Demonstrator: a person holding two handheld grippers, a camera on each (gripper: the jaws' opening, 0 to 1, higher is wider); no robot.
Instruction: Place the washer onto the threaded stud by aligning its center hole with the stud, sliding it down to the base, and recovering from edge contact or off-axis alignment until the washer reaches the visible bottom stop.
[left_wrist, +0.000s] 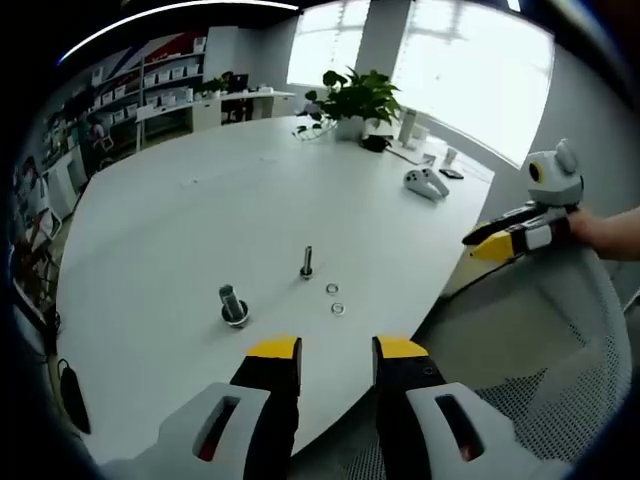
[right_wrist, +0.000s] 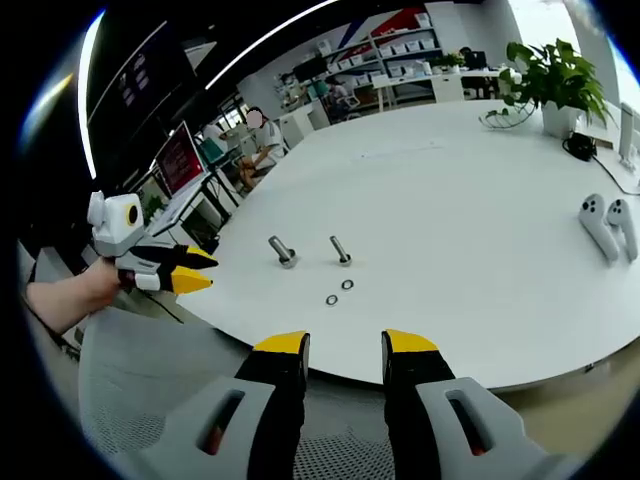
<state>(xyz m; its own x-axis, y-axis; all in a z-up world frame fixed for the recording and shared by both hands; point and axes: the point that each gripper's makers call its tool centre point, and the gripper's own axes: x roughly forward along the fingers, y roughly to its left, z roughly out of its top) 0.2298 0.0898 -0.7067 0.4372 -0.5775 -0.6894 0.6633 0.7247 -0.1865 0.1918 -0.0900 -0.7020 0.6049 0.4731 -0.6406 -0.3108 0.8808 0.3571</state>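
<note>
I hold both grippers back from the table (left_wrist: 200, 200), off its near edge and above a mesh chair seat (right_wrist: 150, 370), so nothing is picked up yet. My left gripper (left_wrist: 336, 348) has its jaws spread with nothing between them; my right gripper (right_wrist: 346, 343) is the same, jaws apart and empty.

The task's things sit together near the table's edge, which puts them within easy reach of either hand. The slim threaded stud (left_wrist: 307, 262) stands upright on its head, thread pointing up, ready to take a washer. Two washers (left_wrist: 335, 299) lie flat just beside it, close to each other, neither on the stud. A stouter bolt (left_wrist: 233, 304) stands a little apart, also upright.

The table is a broad white oval, smooth and matte. Farther off on it stand a potted plant (left_wrist: 352, 100) and a pair of white controllers (right_wrist: 608, 222). Behind are shelves (left_wrist: 170, 85), bright windows (left_wrist: 470, 70), and a desk with monitors (right_wrist: 180, 160).
</note>
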